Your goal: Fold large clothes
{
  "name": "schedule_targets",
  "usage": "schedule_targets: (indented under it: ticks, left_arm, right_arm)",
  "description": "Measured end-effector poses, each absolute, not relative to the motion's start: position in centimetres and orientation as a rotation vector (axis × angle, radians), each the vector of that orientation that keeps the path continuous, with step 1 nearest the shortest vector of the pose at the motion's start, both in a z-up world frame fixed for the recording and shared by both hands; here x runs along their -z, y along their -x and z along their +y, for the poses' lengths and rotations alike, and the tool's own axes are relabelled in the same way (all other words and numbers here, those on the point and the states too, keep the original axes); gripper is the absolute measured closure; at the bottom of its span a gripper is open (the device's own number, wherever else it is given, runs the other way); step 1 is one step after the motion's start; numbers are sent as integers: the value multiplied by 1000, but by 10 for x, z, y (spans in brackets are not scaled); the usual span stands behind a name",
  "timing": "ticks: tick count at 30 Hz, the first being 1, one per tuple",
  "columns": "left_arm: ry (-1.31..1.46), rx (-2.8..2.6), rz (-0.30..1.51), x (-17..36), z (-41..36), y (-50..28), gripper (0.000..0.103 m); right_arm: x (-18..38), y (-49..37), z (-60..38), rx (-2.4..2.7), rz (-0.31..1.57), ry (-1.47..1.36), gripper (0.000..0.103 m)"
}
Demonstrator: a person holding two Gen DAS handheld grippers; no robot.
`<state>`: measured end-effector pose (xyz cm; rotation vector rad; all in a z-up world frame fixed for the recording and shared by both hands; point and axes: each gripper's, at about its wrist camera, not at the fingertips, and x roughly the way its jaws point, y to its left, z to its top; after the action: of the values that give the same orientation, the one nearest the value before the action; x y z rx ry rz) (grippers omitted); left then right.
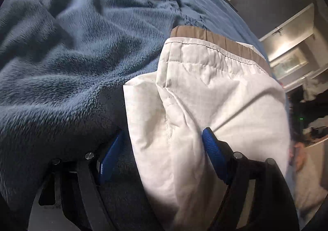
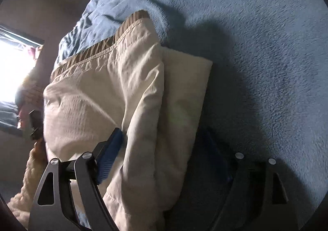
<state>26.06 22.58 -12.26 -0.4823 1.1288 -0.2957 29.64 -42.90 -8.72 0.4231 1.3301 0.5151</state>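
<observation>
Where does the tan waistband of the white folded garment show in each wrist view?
Left wrist: tan waistband runs across the garment's top edge, right of centre.
Right wrist: tan waistband slants along the garment's upper-left edge.
Shared landmark: the blue fleece blanket under the garment.

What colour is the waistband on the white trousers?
Tan-brown waistband, clearest in the left wrist view.

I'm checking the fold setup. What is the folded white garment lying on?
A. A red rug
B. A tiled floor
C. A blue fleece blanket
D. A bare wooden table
C: the white garment rests on a fuzzy blue blanket that spreads around it in both wrist views.
</observation>
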Motion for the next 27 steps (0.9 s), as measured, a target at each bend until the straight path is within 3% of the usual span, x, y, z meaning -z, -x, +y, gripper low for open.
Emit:
schedule_targets:
  ticks: [3, 9, 10, 11, 12, 14, 16, 22, 27]
  left_arm:
    - [512, 346, 1147, 129, 228, -269, 28]
    - [546, 396, 1096, 138, 218, -290, 27]
    - [555, 394, 1086, 140, 217, -292, 27]
    - [558, 392, 1077, 141, 215, -293, 28]
    - [546, 392, 1063, 140, 212, -291, 32]
    - [537, 433, 1024, 129, 208, -285, 74]
    - [472, 440, 952, 107, 198, -271, 84]
    - [371, 450, 721, 43, 183, -248, 89]
    - [411, 418, 656, 25, 181, -287, 88]
  right_arm:
    - [89, -299, -426, -557, 1327, -433, 25]
    - [102, -320, -417, -614, 1287, -535, 37]
    - [103, -322, -414, -616, 1270, -551, 47]
    - [101, -323, -412, -624, 1253, -563, 64]
    - [96, -321, -409, -630, 1222, -559, 70]
    - [76, -310, -398, -610, 1151, -458, 85]
    - [52, -293, -390, -591, 1057, -367, 91]
    - [-23, -269, -371, -586, 775, -140, 94]
    - [-46, -318, -390, -525, 646, -226, 92]
